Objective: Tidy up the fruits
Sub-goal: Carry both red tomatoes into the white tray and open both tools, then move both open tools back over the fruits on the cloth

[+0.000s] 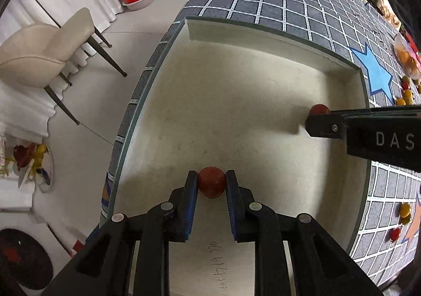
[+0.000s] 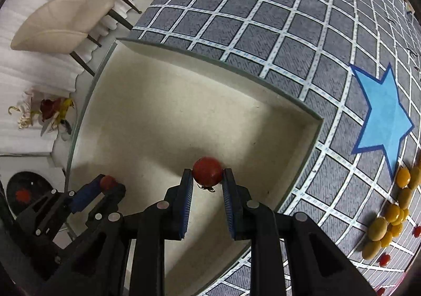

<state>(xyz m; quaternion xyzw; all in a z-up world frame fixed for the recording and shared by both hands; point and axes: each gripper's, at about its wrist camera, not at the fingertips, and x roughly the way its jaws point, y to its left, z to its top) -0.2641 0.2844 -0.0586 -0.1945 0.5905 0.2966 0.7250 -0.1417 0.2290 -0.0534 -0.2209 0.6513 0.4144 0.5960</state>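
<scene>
A pale room with white curtains and a beige chair (image 1: 50,56) lies behind our counter (image 2: 263,40), which wears a grey cloth with a white grid and coloured stars. At the counter's edge sits a shallow white box (image 1: 236,30), and both our tools hang over it.

Our left tool (image 1: 211,182) is pinching a small red tomato (image 1: 211,182) between its blue pads (image 1: 191,190). The fruit sits right at the tips, in the middle of the gap, above the near part of the box floor. Our right tool (image 2: 208,177) is pinching a second red tomato (image 2: 207,171) in the same way, also at the very tips; a small dark stem part shows under it. It hangs above the box floor, nearer to the right wall.

We judge that we hold the fruits at the tips so that they can drop cleanly into the box, and that red ones are gathered here. The box floor looks bare of other fruit in both views. On the cloth to the right, outside the box, many yellow tomatoes (image 2: 394,214) and some red ones (image 2: 384,259) lie near the blue star (image 2: 381,122), so we think the sorting is at an early point.
</scene>
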